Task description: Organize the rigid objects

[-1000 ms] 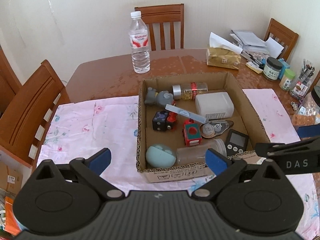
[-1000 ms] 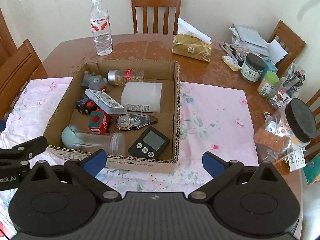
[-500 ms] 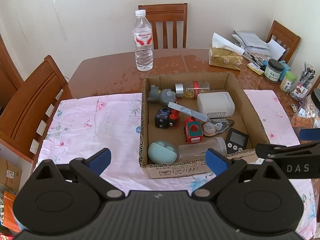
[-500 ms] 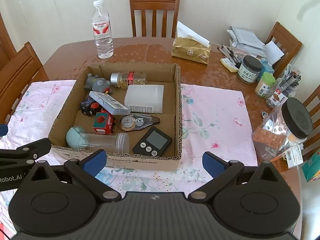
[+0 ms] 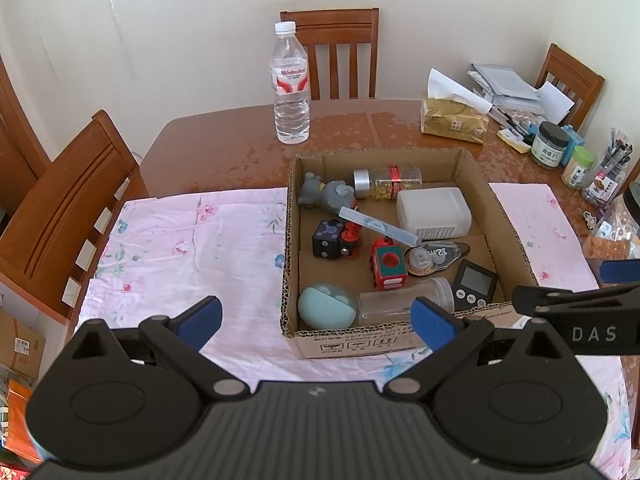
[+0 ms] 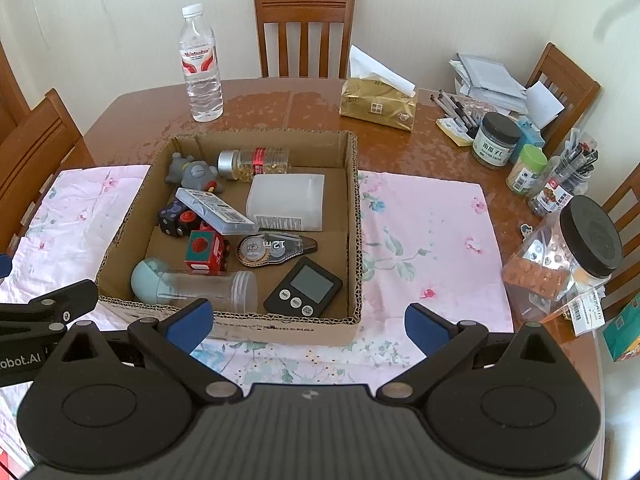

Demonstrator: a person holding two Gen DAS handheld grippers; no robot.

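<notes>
Clear tube (image 6: 208, 289) crosswise (mouth rightward)

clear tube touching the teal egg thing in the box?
Touching. In the right wrist view the clear tube lies overlapping the teal egg, its closed end against it, no gap visible.

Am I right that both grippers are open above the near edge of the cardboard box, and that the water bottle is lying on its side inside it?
Not quite: the water bottle stands upright on the bare table beyond the cardboard box, not inside it, as the right wrist view shows. The rest holds: the left gripper and right gripper are both open near the box's front edge.
</notes>
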